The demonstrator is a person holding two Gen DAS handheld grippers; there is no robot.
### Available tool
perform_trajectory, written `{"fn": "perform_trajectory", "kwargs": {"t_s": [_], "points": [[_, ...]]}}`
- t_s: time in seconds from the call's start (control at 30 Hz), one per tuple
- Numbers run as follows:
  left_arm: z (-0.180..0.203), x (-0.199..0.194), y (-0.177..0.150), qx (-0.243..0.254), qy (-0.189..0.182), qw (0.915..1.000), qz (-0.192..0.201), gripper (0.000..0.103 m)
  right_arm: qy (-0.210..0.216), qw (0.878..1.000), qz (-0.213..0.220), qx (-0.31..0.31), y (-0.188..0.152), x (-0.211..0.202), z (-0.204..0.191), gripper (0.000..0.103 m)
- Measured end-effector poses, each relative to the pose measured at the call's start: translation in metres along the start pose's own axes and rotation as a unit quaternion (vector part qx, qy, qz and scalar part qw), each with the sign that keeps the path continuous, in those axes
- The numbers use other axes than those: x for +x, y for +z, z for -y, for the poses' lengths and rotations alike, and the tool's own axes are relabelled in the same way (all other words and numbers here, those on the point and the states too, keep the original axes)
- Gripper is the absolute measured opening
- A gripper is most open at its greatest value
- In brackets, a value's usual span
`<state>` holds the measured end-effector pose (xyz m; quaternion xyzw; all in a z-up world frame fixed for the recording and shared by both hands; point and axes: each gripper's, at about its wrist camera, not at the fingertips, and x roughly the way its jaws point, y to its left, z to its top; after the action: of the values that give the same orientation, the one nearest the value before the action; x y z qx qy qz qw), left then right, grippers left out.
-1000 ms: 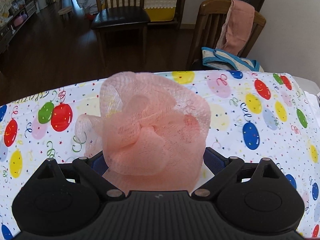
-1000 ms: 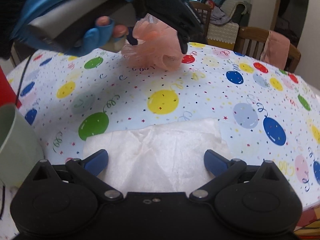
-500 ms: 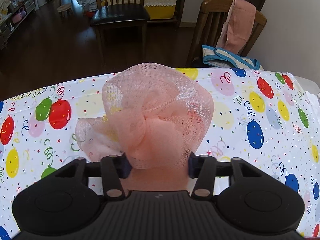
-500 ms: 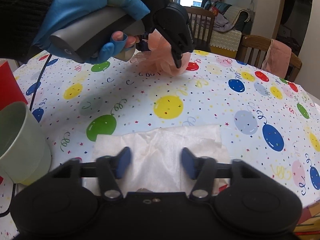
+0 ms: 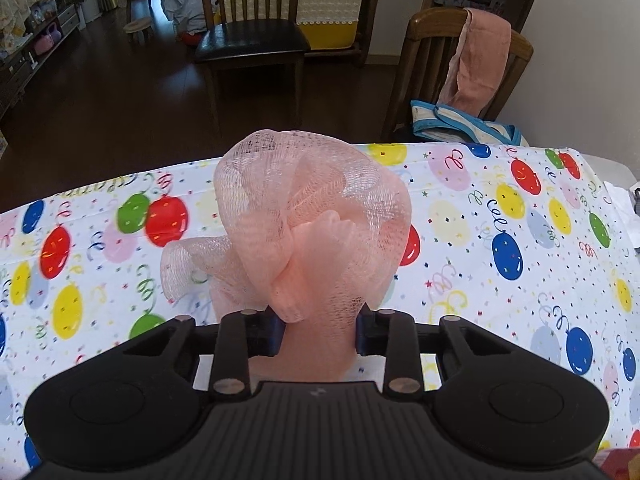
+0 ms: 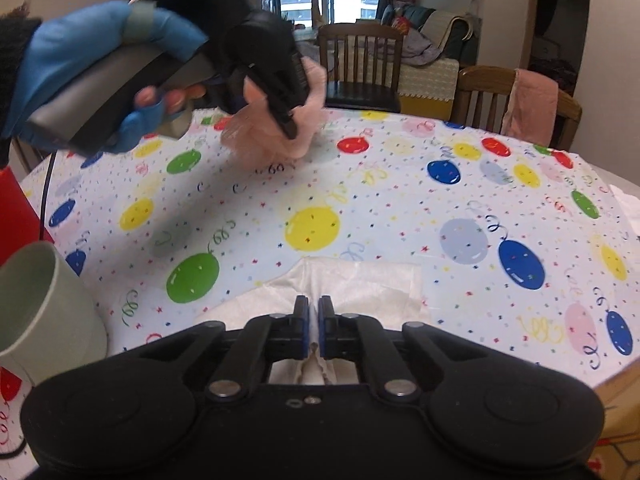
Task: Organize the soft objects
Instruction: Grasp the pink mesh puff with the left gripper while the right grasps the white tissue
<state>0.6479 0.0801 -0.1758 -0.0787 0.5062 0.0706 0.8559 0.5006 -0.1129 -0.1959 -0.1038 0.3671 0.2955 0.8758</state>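
Observation:
My left gripper (image 5: pixel 318 330) is shut on a pink mesh bath pouf (image 5: pixel 312 224) and holds it above the balloon-print tablecloth (image 5: pixel 520 248). In the right wrist view the left gripper (image 6: pixel 276 92) and the pouf (image 6: pixel 280 140) show at the far left, lifted off the table. My right gripper (image 6: pixel 314 322) is shut on a white paper tissue (image 6: pixel 360 280) that lies at the near edge of the table; the tissue bunches up between the blue pads.
A pale green cup (image 6: pixel 44 304) stands at the near left, with a red object (image 6: pixel 16 204) behind it. Wooden chairs (image 5: pixel 256 32) stand beyond the table's far edge, one draped with a pink towel (image 5: pixel 480 60). A white item (image 5: pixel 624 208) lies at the right edge.
Both grippers have closed: the left on the pouf, the right on the tissue. The left gripper has lifted the pouf off the table.

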Motion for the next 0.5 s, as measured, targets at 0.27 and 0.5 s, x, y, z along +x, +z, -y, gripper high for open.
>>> {"fn": "perform_trajectory", "kwargs": {"t_s": [0.27,0.5], "points": [[-0.012,-0.037,-0.012,0.002,0.004,1.0,0.005,0.031,0.007,0.999,0.027,0.024,0.006,-0.034,0.002,0.004],[-0.022,-0.082,-0.026,0.007,-0.014,0.9998,0.016,0.031,0.016,0.998,0.045,0.034,0.012,-0.068,-0.002,0.004]]}}
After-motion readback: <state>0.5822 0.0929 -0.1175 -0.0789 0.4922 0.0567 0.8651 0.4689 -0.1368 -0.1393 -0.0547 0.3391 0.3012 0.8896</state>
